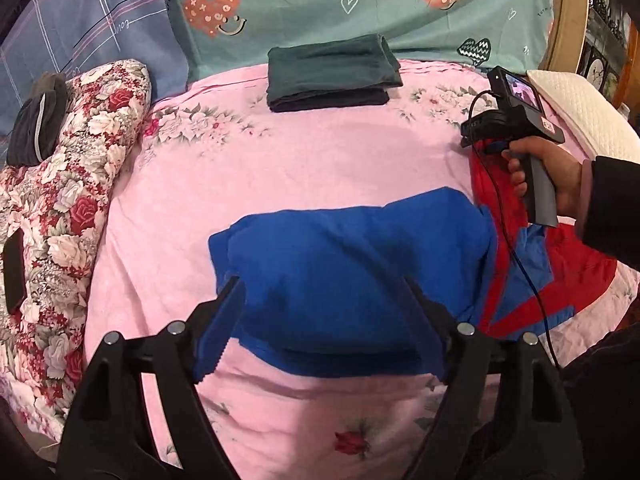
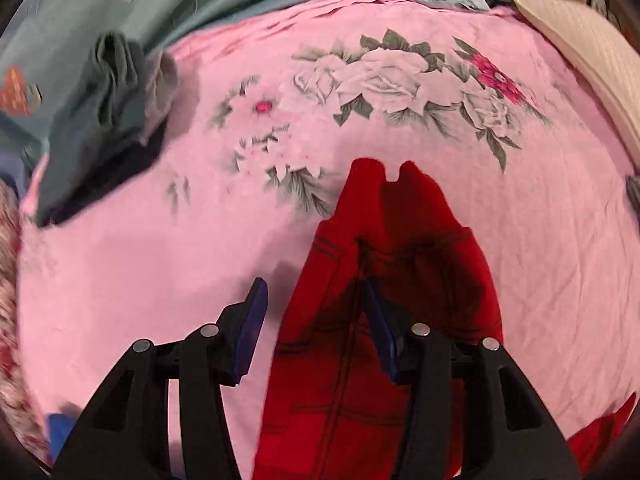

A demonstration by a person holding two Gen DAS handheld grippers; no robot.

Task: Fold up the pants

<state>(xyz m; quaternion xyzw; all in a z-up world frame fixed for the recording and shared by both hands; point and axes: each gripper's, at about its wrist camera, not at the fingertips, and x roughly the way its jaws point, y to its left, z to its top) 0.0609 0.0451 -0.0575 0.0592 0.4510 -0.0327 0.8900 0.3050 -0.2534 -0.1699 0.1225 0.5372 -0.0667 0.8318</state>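
The left gripper stands wide, its fingers straddling the blue folded end of the pants without pinching it. The right gripper is also wide, its right finger on the red cloth, its left finger over bare sheet. The pants lie on the pink sheet, their long axis running from the blue end at the left gripper across to the red end under the right one, so each gripper is nearest its own end. Folded dark clothes sit well apart.

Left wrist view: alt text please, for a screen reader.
Open left gripper hovers over blue-and-red pants on a pink floral bedsheet. The right hand holds the right gripper over the red part; folded dark clothes lie beyond.
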